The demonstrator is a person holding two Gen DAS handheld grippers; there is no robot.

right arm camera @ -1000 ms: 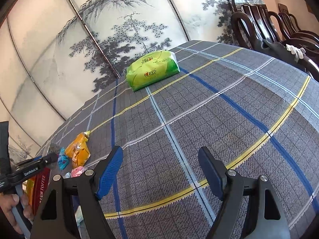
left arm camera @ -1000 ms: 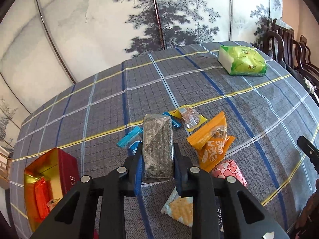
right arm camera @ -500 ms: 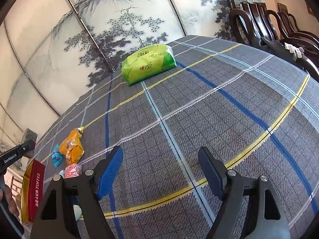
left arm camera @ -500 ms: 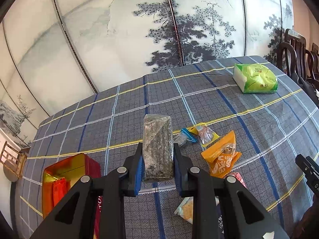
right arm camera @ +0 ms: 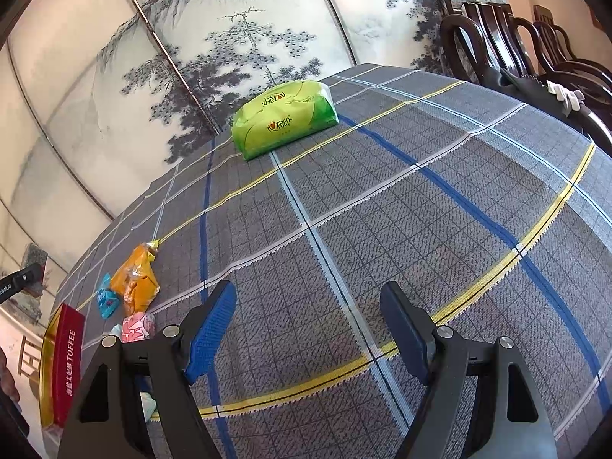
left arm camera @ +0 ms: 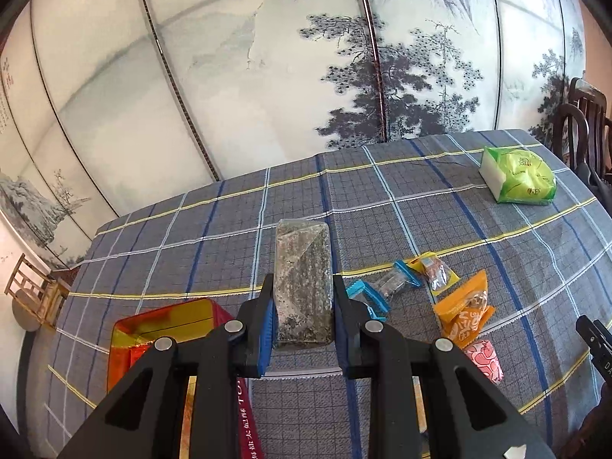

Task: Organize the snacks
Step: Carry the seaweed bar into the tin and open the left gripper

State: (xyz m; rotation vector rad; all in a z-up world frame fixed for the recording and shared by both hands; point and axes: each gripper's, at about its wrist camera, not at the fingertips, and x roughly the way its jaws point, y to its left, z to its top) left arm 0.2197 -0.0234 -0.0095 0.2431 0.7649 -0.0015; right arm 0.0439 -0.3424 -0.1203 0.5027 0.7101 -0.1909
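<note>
1. We see the left gripper (left arm camera: pixel 302 306) pinching a grey speckled snack bar (left arm camera: pixel 303 279) above the tablecloth (left arm camera: pixel 382 206), near the red tin (left arm camera: pixel 160 325).
2. We see the right gripper (right arm camera: pixel 310 329) with jaws spread wide, holding nothing.
3. Loose snacks (left arm camera: pixel 463 313) lie on the cloth to the right of the bar.

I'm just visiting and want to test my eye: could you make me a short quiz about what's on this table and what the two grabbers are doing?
1. True or false: the left gripper is shut on a grey speckled packet.
2. Which is nearest the red toffee box in the right camera view? A) green tissue pack B) pink snack C) dark chairs
3. Fill in: the right gripper is ____ and holds nothing above the checked tablecloth.

Key: 1 true; 2 B; 3 open.
</note>
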